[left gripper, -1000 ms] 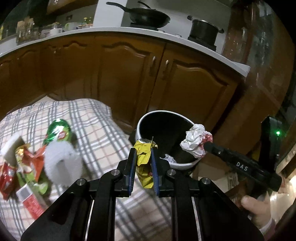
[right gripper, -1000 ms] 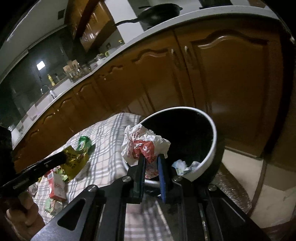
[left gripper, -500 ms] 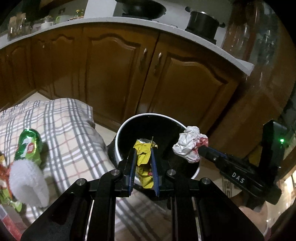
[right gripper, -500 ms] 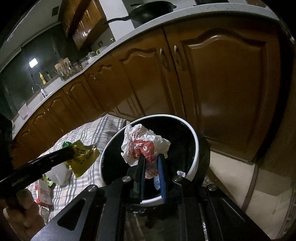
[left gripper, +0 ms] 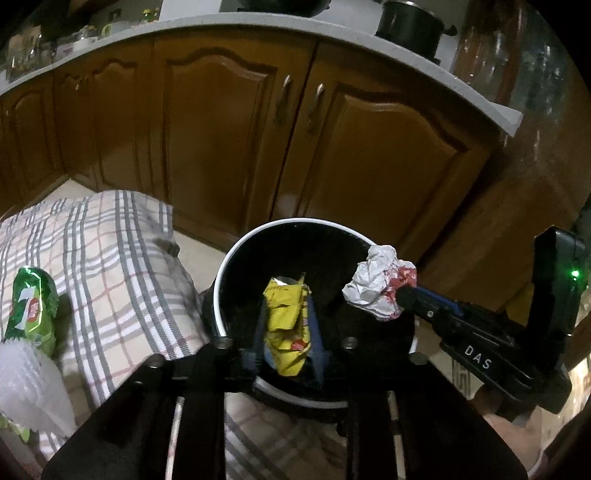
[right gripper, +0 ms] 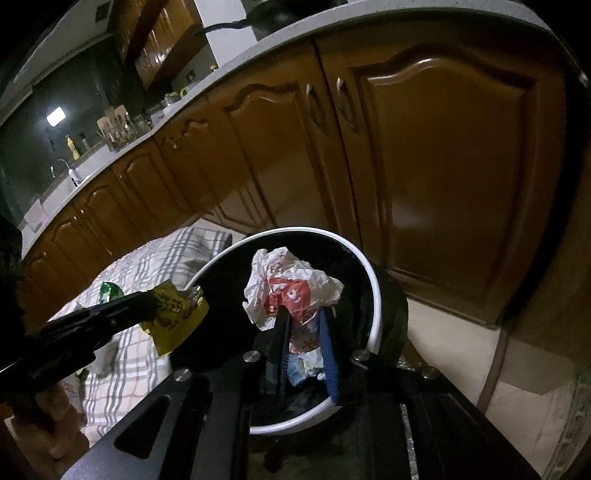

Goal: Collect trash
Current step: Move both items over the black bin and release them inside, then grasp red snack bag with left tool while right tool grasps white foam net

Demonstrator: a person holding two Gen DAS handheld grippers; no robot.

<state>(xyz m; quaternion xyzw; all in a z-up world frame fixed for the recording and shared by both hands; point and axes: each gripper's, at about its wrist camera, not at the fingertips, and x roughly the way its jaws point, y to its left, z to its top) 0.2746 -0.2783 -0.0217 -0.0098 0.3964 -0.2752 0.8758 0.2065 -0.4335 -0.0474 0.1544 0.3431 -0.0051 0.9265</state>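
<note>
1. Held over the bin (left gripper: 236, 254): left gripper (left gripper: 287, 332), its fingers just been parting, the yellow wrapper (left gripper: 286, 325) between them with gaps showing at both sides.
2. Seen from the right wrist: same wrapper (right gripper: 177, 314) at the left gripper's tip (right gripper: 147, 306), above the bin's near-left rim (right gripper: 373, 295).
3. Held over the bin as well: right gripper (right gripper: 304, 332), fingers just been spreading, crumpled white-and-red paper (right gripper: 291, 291) sitting at their tips, pads no longer clearly pressing it.
4. From the left wrist: that paper ball (left gripper: 380, 288) at the right gripper's tip (left gripper: 404, 295), above the bin's right rim.
5. Lying inside the bin, under the right fingers: a bit of pale trash (right gripper: 303, 363).
6. Stood on the floor before brown cupboard doors (left gripper: 229, 129), beside a plaid cloth (left gripper: 122, 266).
7. Left on the cloth: green 7up can (left gripper: 31, 310), crushed, with a white fluffy thing (left gripper: 29, 387) touching its near end.
8. Up on the bench (left gripper: 476, 99): a dark pot (left gripper: 410, 27).
9. Glimpsed at the lower right edge: part of a hand (left gripper: 517, 439) under the right gripper's body.
</note>
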